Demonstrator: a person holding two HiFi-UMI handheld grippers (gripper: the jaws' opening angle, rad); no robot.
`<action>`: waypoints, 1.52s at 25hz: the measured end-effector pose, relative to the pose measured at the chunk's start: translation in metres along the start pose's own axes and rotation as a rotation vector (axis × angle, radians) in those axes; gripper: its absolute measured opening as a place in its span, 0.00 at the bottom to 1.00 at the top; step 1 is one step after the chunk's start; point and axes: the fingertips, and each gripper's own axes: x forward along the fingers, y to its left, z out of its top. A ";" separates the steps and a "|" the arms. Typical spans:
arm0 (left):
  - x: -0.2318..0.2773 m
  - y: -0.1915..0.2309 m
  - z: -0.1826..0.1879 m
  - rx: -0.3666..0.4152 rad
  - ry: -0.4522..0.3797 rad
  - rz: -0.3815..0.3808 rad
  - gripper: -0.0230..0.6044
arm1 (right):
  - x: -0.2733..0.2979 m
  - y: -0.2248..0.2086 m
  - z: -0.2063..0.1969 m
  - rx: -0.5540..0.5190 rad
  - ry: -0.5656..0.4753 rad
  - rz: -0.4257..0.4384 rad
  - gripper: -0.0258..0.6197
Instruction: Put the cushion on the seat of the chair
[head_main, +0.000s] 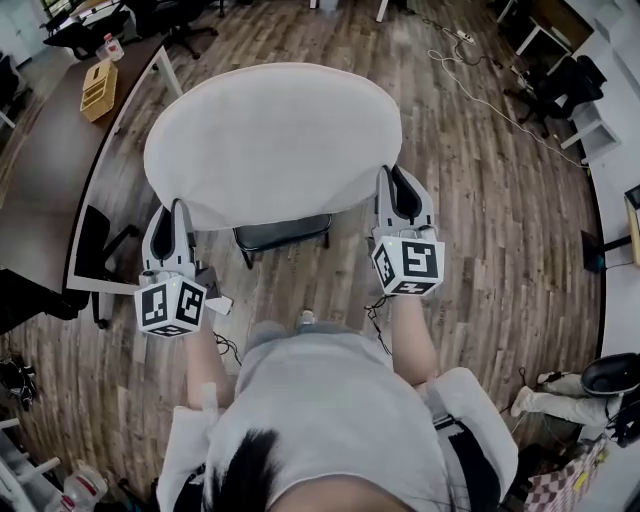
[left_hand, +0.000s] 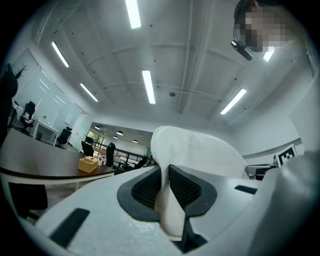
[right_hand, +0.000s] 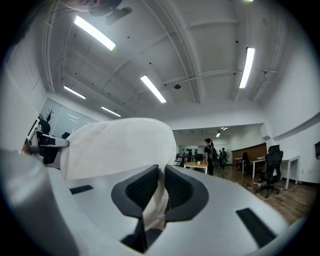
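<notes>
A large round white cushion hangs in the air, held flat between both grippers above a dark chair, most of which it hides. My left gripper is shut on the cushion's near left edge, my right gripper on its near right edge. In the left gripper view the white cushion is pinched between the black pads and rises ahead. The right gripper view shows the cushion squeezed between that gripper's pads.
A long dark table runs along the left with a wooden box on it. Office chairs and a cable lie at the far right. A person stands far off in the right gripper view.
</notes>
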 end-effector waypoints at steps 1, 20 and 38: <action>0.003 -0.001 -0.001 0.001 0.002 0.004 0.12 | 0.004 -0.002 -0.002 0.002 0.002 0.005 0.10; 0.085 0.055 -0.041 -0.009 0.115 0.016 0.12 | 0.108 0.009 -0.053 0.043 0.127 -0.004 0.10; 0.176 0.141 -0.135 -0.069 0.336 -0.041 0.12 | 0.197 0.042 -0.155 0.095 0.353 -0.088 0.10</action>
